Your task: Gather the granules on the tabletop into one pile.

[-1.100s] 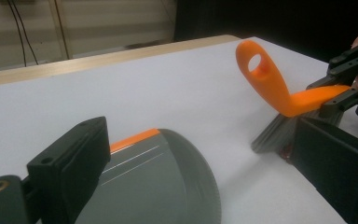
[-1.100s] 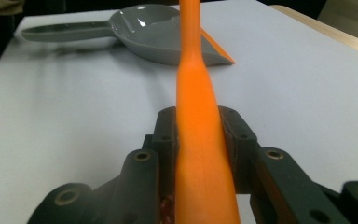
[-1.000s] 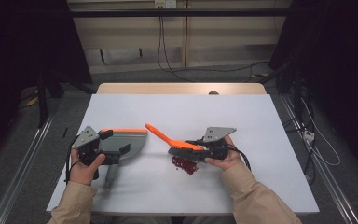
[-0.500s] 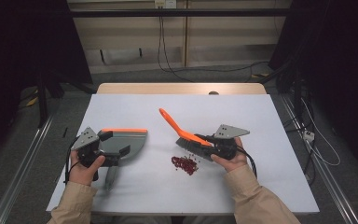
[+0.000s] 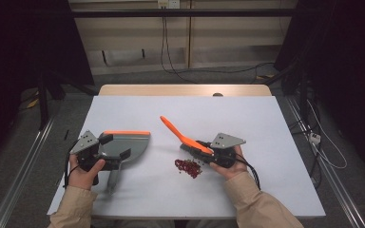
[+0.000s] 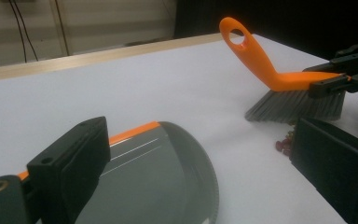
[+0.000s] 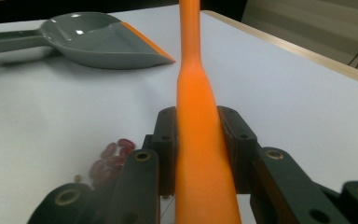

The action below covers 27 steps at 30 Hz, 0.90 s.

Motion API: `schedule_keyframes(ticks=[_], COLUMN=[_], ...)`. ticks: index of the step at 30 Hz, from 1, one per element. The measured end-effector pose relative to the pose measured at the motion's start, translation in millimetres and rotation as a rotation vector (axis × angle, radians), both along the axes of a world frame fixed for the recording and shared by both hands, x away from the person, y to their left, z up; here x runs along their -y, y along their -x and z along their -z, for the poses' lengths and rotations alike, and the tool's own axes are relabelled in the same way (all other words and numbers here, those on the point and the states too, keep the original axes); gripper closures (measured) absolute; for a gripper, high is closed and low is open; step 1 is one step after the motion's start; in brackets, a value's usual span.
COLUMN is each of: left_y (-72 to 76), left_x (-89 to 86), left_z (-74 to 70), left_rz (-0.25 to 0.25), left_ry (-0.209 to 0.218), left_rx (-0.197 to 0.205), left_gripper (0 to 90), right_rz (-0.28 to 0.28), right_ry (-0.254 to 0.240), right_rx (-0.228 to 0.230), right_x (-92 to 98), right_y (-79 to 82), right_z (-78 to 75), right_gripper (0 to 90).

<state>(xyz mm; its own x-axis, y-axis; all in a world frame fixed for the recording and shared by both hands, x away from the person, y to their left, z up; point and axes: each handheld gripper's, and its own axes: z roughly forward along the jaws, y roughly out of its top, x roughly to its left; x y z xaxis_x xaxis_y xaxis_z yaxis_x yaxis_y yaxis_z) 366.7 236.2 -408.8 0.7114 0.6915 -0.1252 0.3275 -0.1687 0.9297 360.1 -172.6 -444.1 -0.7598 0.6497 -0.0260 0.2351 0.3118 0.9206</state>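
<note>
Sweeping is set up across the white desk, with a small heap of dark red beans lying between the two hands. An orange-handled brush with grey bristles is pinched at its handle by the right tool, the jaws pressed together on the orange plastic as seen in the right gripper view; the handle is angled up and away so that the bristles are kept low, just beside the beans on the side away from the pan, which is judged to suit a stroke toward it. A grey plastic dustpan with an orange lip is held flat on the desk by the left tool, which is closed on the pan's handle end, though the exact contact of the pads cannot be told. Its open mouth is turned toward the beans, apart from them, presumably so that they can be pushed straight in.
</note>
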Motion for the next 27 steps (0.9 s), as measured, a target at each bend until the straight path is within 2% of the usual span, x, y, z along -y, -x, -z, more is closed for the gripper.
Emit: schedule_keyframes(ticks=[2, 6, 8, 10, 19, 23, 27], left_y=[0.6, 1.0, 0.9, 0.8, 0.7, 0.9, 1.4], left_x=[-0.4, -0.3, -0.4, -0.7, -0.7, -1.9, -2.1], left_z=[0.4, 0.7, 0.7, 0.8, 1.5, 0.9, 1.7], left_rz=[-0.001, -0.001, -0.002, 0.0, 0.003, -0.003, -0.003], left_ry=[-0.004, -0.004, -0.005, -0.002, -0.006, -0.003, -0.004], left_rx=[-0.002, -0.002, -0.002, -0.002, -0.005, -0.007, -0.008], left_gripper=[5.1, 5.1, 5.1, 5.1, 5.1, 5.1, 5.1], right_rz=[0.002, 0.006, 0.018, 0.031, 0.176, 0.208, 0.217], right_ry=[0.006, -0.011, -0.042, -0.044, -0.075, -0.06, -0.049], right_rx=[0.013, 0.025, 0.027, 0.032, -0.004, -0.05, -0.067], right_x=[-0.6, 0.9, 3.9, 8.0, 46.9, 56.7, 58.7], right_y=[2.4, 2.9, 2.0, 0.7, -3.7, -3.7, -1.1], right_z=[-0.3, -1.5, -2.9, -5.5, -9.3, -6.1, -5.2], right_gripper=[70.8, 70.8, 70.8, 70.8, 70.7, 70.7, 70.6])
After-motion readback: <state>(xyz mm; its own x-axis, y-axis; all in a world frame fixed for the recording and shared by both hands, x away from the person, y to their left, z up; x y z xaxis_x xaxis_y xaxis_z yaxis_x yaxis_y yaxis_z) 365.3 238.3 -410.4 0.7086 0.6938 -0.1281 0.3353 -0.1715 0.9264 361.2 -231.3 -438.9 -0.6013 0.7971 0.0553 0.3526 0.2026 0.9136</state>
